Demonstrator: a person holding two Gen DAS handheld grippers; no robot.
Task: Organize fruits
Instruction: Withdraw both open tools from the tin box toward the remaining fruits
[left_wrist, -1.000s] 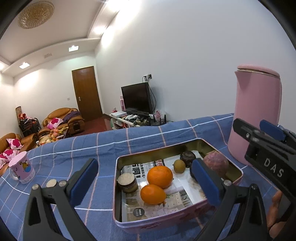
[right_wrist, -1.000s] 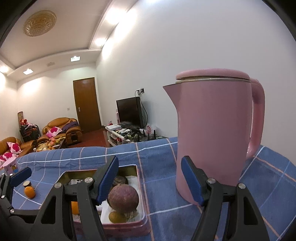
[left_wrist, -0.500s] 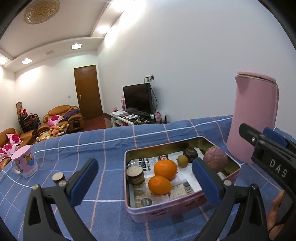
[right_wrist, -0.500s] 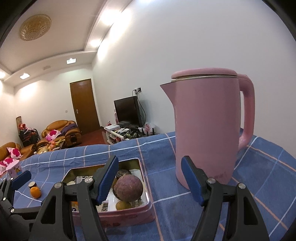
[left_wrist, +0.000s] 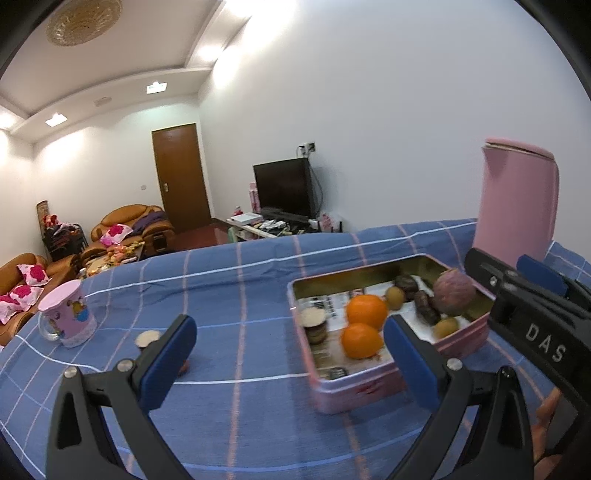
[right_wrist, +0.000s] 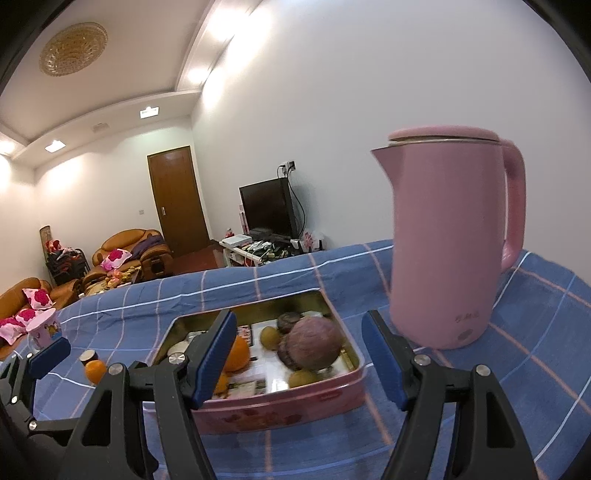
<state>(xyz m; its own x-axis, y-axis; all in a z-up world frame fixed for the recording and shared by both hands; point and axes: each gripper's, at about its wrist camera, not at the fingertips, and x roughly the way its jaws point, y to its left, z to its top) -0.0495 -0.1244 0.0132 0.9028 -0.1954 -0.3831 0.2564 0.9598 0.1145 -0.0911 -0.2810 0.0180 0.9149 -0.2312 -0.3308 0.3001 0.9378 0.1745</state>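
Observation:
A pink tin (left_wrist: 369, 391) on the blue checked cloth holds two oranges (left_wrist: 366, 311), a large purple fruit (left_wrist: 453, 297), kiwis (left_wrist: 395, 297), dark fruits (left_wrist: 426, 310) and a small jar (left_wrist: 314, 321). My left gripper (left_wrist: 288, 332) hovers open and empty in front of the tin's left end. In the right wrist view the tin (right_wrist: 280, 410) lies just beyond my right gripper (right_wrist: 299, 321), whose jaws stand apart with nothing between them. A loose orange (right_wrist: 95, 371) and a small jar (right_wrist: 88, 356) sit on the cloth left of the tin; my left finger mostly hides that orange in the left wrist view.
A tall pink kettle (right_wrist: 447, 251) stands right of the tin, near the wall. A pink mug (left_wrist: 68, 317) sits at the cloth's far left. Beyond the table edge are sofas, a door and a television.
Both grippers have drawn back and leftward from the tin and kettle, which now look smaller and further right. The mug, loose jar and orange have come into closer view. Jaws unchanged.

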